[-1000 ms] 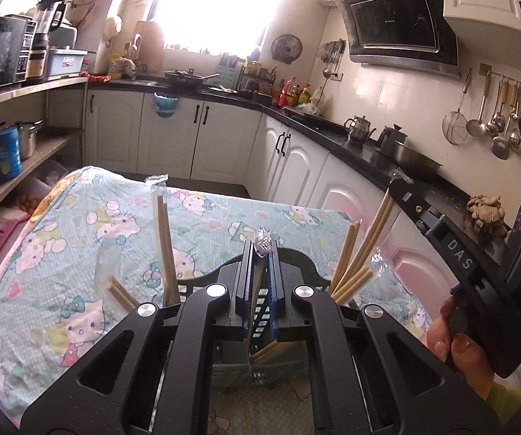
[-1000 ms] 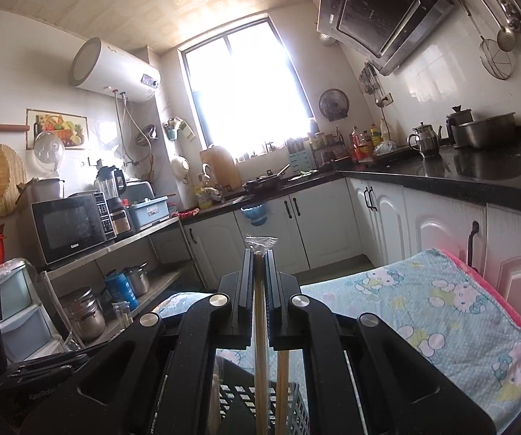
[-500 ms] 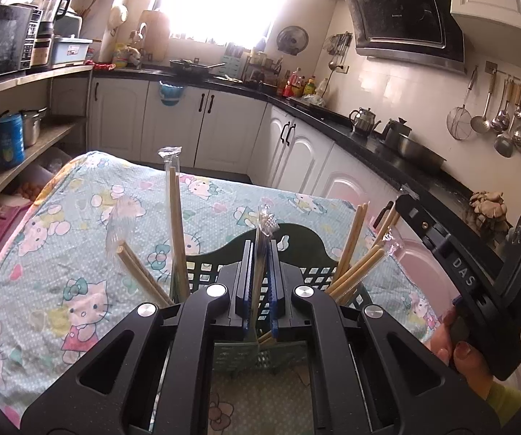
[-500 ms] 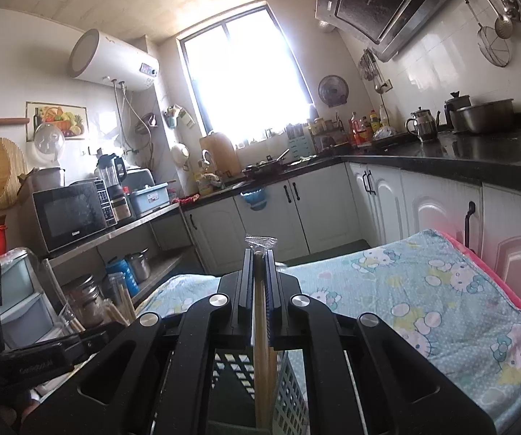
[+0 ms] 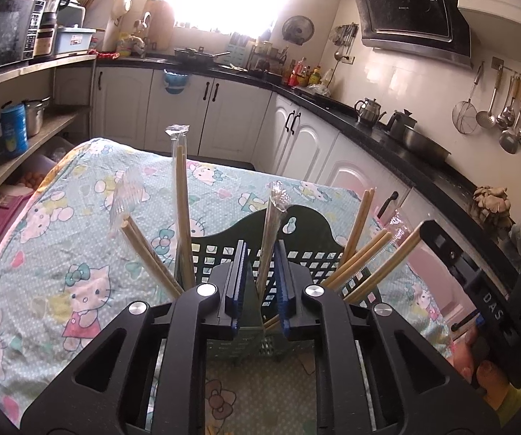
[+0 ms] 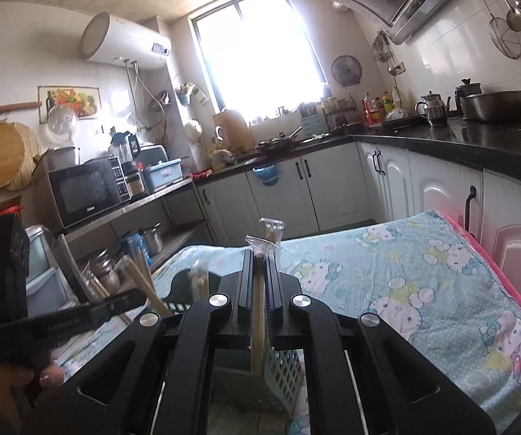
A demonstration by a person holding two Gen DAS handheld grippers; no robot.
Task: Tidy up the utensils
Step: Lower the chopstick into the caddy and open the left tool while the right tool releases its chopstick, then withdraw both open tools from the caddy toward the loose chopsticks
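The left hand-held gripper [image 5: 257, 282] has just been opening, its pads now apart around a wrapped chopstick pair [image 5: 273, 232] released upright into the green utensil basket [image 5: 296, 250] at 12 o'clock, while the right hand-held gripper [image 6: 260, 290] stays clamped on another wrapped pair [image 6: 259, 311], presumably for insertion next.

Left gripper [image 5: 257, 282] fingers just parted (now apart); right gripper [image 6: 260, 301] fingers clamped.
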